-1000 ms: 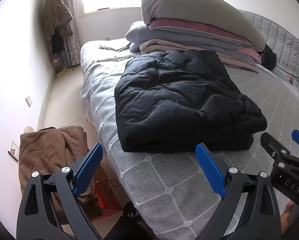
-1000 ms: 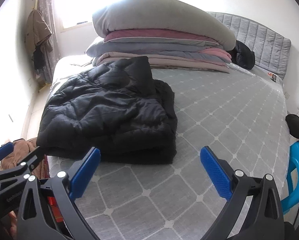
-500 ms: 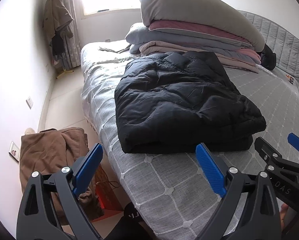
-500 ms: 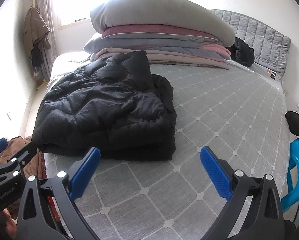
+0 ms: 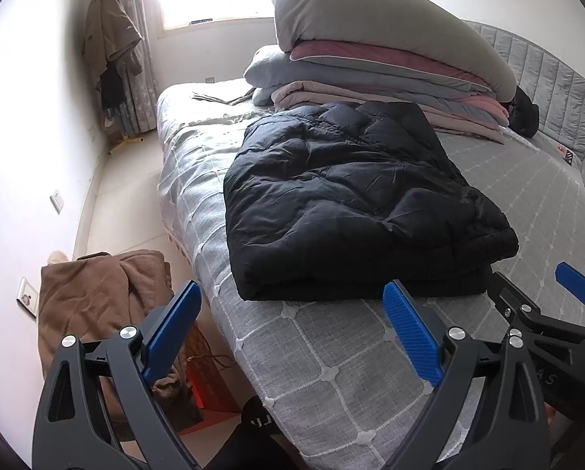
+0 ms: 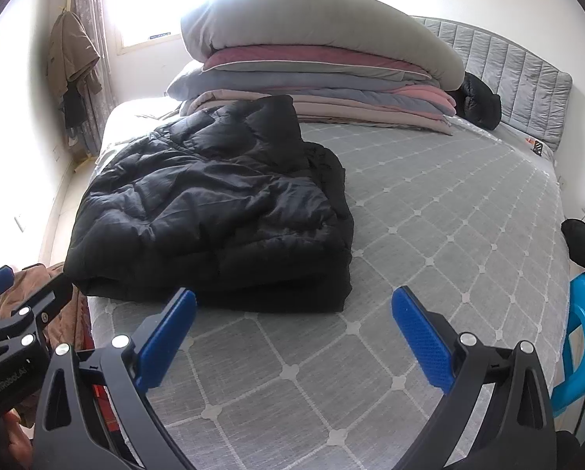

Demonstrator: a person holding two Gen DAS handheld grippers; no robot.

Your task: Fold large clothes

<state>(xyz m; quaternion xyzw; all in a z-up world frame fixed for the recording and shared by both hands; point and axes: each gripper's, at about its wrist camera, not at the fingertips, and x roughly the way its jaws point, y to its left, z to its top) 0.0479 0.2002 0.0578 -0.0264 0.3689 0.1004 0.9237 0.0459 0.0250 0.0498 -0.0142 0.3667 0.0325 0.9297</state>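
Folded black jacket (image 5: 355, 203) on bed (image 5: 331, 356); both grippers wide open, holding nothing.

Jacket lies in a thick folded bundle near the front-left part of the mattress, far edge just beside a stack of folded bedding (image 6: 316, 78) w/ a grey pillow (image 6: 324, 27) on top. Left gripper (image 5: 292, 333) and right gripper (image 6: 292, 333) hang apart from the jacket, jaws spread. Risks (est.): puffy, slick fabric may spring open or slide if pinched on the top layer only; a push from the right could shift the bundle twd the bed's left edge and floor. Surface: grey quilted cover w/ white grid, soft, so it gives under pressure. Room: padded headboard (image 6: 519, 74), bright window, brown garment (image 5: 100, 305) on the floor at left, coat (image 5: 108, 39) hung by the curtain, blue chair (image 6: 582, 340) at right.
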